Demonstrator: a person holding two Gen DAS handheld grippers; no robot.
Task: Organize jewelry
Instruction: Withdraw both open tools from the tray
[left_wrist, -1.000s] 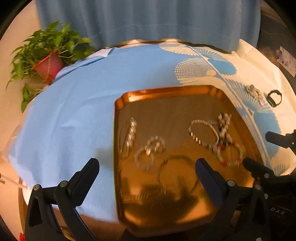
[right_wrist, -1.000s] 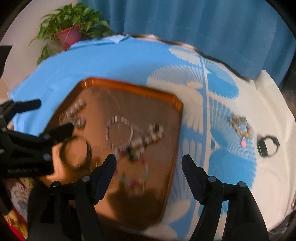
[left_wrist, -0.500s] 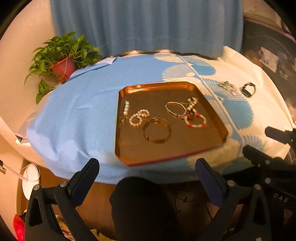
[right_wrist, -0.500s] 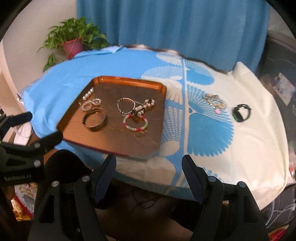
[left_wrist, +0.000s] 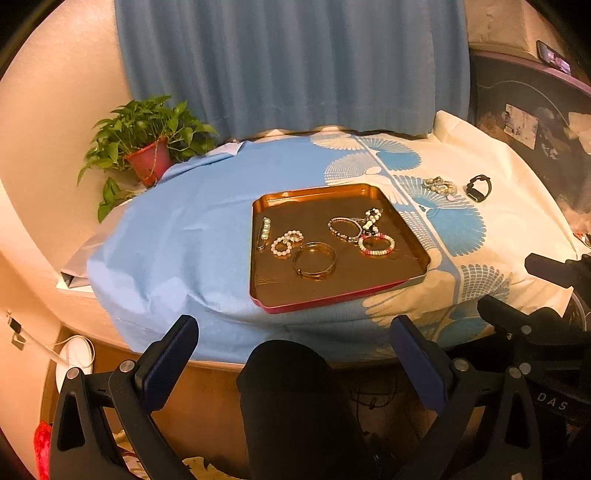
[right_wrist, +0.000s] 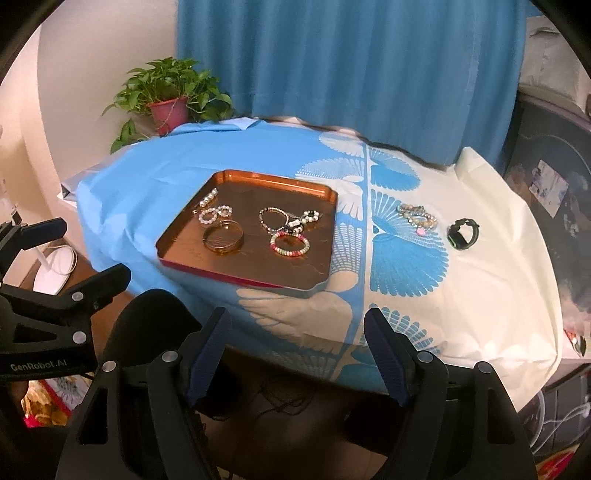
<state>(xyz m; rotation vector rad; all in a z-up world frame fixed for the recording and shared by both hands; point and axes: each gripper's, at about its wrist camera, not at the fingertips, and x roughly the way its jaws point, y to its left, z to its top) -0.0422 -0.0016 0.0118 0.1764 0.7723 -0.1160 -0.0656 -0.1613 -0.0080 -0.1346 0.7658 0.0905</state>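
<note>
**Both grippers held back off the table, nothing in hand**

Nearest: left gripper (left_wrist: 291, 350) and right gripper (right_wrist: 295, 347), black frames with dark blue pads, fingers spread wide on each, nothing between them. Both hang off the near table edge, above a dark rounded shape, likely the person's knee.

Mid-table: copper-coloured square metal tray (right_wrist: 236, 275) on the blue and cream fan-print tablecloth (right_wrist: 402, 266). In it, a plain gold bangle (right_wrist: 223, 240), a red-and-white beaded bracelet (right_wrist: 289, 244), a dark beaded chain bracelet (right_wrist: 274, 219), and pearl pieces (right_wrist: 214, 215) at the left.

Right of the tray, on the cloth: a tangled beaded bracelet (right_wrist: 417, 218) and, further right, a black wristband with green trim (right_wrist: 463, 234).

Judgement: those two still want trayed. Best approach from above with the right gripper, pinching one strand of the tangle.

Writing: "GenRobot.AI" on the left gripper's body; "DAS" on the right's.
</note>
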